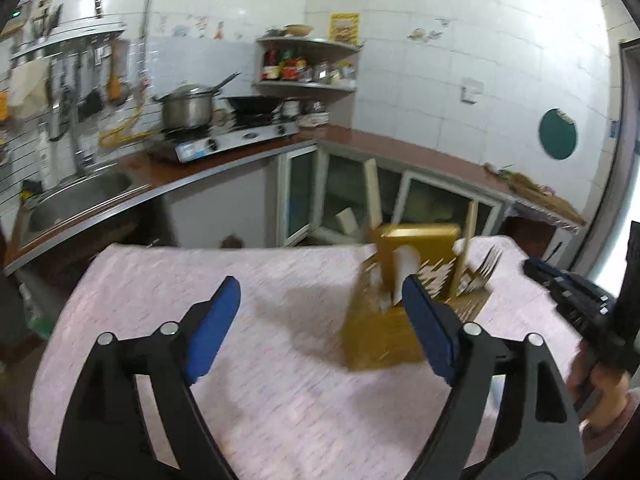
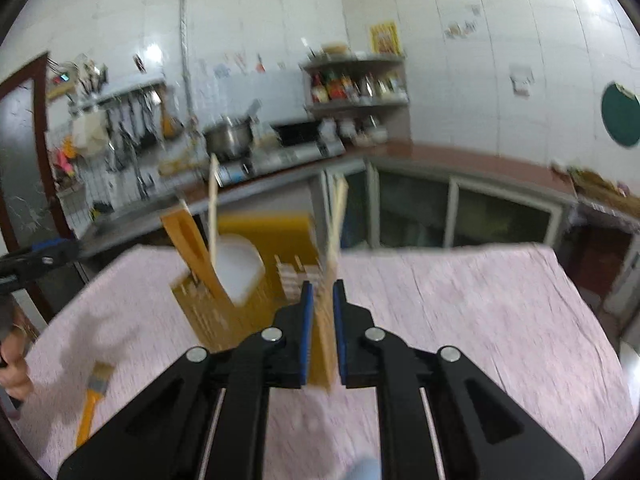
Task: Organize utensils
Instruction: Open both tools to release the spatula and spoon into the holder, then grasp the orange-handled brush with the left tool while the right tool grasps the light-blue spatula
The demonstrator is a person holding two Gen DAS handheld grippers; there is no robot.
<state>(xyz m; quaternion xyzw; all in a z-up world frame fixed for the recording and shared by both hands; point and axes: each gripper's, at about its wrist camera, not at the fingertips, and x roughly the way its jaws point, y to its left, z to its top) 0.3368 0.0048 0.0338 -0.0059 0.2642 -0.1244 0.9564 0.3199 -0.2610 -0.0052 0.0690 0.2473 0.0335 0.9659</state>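
A yellow slotted utensil holder (image 1: 384,320) stands on the pink-clothed table; in the right wrist view it (image 2: 240,300) is just ahead of me. It holds a white spoon (image 2: 240,268), a yellow spatula (image 2: 192,248), a single chopstick (image 2: 213,208) and forks (image 1: 486,268). My right gripper (image 2: 320,300) is shut on pale wooden chopsticks (image 2: 334,240) standing over the holder's right part. My left gripper (image 1: 320,300) is open and empty, close in front of the holder. A yellow-handled brush (image 2: 94,392) lies on the cloth at the left.
The table (image 1: 200,320) is covered by a pink cloth. Behind it runs an L-shaped kitchen counter with a sink (image 1: 76,200), a gas stove with a pot (image 1: 188,108), and a corner shelf of bottles (image 1: 304,68). Low cabinets (image 2: 460,212) stand beyond.
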